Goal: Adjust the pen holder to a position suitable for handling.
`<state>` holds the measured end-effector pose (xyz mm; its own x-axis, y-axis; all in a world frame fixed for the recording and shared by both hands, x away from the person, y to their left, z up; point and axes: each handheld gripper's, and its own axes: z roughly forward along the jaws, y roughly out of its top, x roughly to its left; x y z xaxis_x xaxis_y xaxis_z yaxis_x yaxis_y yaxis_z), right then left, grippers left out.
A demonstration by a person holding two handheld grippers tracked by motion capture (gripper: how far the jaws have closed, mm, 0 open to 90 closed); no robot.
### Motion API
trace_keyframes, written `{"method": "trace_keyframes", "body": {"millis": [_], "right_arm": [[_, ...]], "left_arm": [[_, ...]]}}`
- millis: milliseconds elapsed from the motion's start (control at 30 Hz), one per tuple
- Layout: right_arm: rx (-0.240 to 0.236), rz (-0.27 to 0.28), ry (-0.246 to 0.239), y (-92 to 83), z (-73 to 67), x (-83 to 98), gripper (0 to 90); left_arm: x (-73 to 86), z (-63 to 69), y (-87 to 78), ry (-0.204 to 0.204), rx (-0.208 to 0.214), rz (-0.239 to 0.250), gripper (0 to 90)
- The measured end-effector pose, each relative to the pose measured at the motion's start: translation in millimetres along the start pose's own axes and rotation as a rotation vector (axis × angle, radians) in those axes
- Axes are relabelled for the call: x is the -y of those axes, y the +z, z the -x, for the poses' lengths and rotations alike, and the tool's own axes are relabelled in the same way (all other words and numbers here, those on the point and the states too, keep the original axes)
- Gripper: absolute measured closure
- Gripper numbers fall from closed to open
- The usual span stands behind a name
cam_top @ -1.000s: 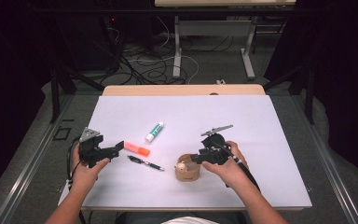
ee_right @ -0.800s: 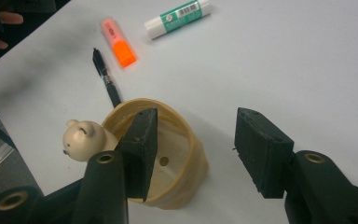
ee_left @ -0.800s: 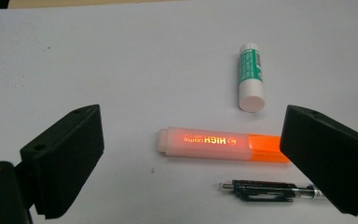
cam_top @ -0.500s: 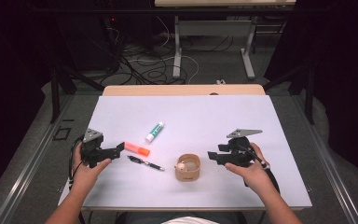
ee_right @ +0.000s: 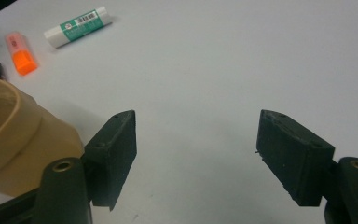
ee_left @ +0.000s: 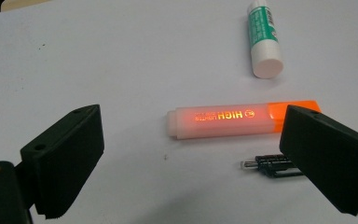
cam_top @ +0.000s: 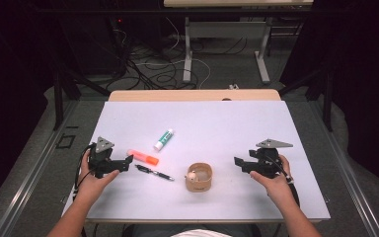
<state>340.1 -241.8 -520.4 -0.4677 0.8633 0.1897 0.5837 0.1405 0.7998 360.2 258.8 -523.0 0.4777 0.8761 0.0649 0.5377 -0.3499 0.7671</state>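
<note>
- Tan cup [cam_top: 200, 183], high view: it stands upright near the middle of the worktop's [cam_top: 217, 123] front edge. The right tongs [cam_top: 238, 163] sit apart from it, toward the right edge, and their jaws have just been opening with nothing between them. The left tongs [cam_top: 127, 162] rest near the left edge, released, pointing at the orange highlighter [cam_top: 143, 157]. The black pen [cam_top: 154, 173] lies just beside it and the glue stick [cam_top: 163, 139] lies farther back. The cup is light and close to the front edge, so a careless sweep of either forearm could tip it or push it off.
- Left gripper view: the highlighter [ee_left: 223, 120] lies across the gap ahead of the wide-open jaws, untouched. The pen [ee_left: 265, 165] is partly hidden behind one jaw. If the tongs closed from here, that jaw could catch the pen too, or roll the round highlighter away toward the glue stick [ee_left: 262, 35].
- Right gripper view: the jaws stand apart over bare worktop, and the cup [ee_right: 14, 140] is just outside one jaw. Whether they touch I cannot tell. Any sideways drift of that jaw could knock the cup over.
</note>
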Motion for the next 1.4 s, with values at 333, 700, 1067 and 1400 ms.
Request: {"method": "trace_keyframes", "body": {"millis": [333,700,1067,1400], "right_arm": [[0.026,-0.014,-0.034,4.2,1.6,3.2,28.1],[0.023,-0.023,-0.015,4.4,2.3,4.4,28.0],[0.024,-0.016,-0.006,2.6,4.2,4.7,27.7],[0.02,-0.017,0.006,2.2,4.4,5.1,27.7]], "left_arm": [[-4.4,-1.0,-1.5,0.03,0.013,0.0,8.0],[-29.2,-2.1,-2.9,0.093,-0.023,-0.018,15.9],[-51.5,4.5,-3.8,0.211,0.038,-0.005,15.6],[-71.2,20.3,7.8,0.493,0.088,-0.097,27.2]]}}
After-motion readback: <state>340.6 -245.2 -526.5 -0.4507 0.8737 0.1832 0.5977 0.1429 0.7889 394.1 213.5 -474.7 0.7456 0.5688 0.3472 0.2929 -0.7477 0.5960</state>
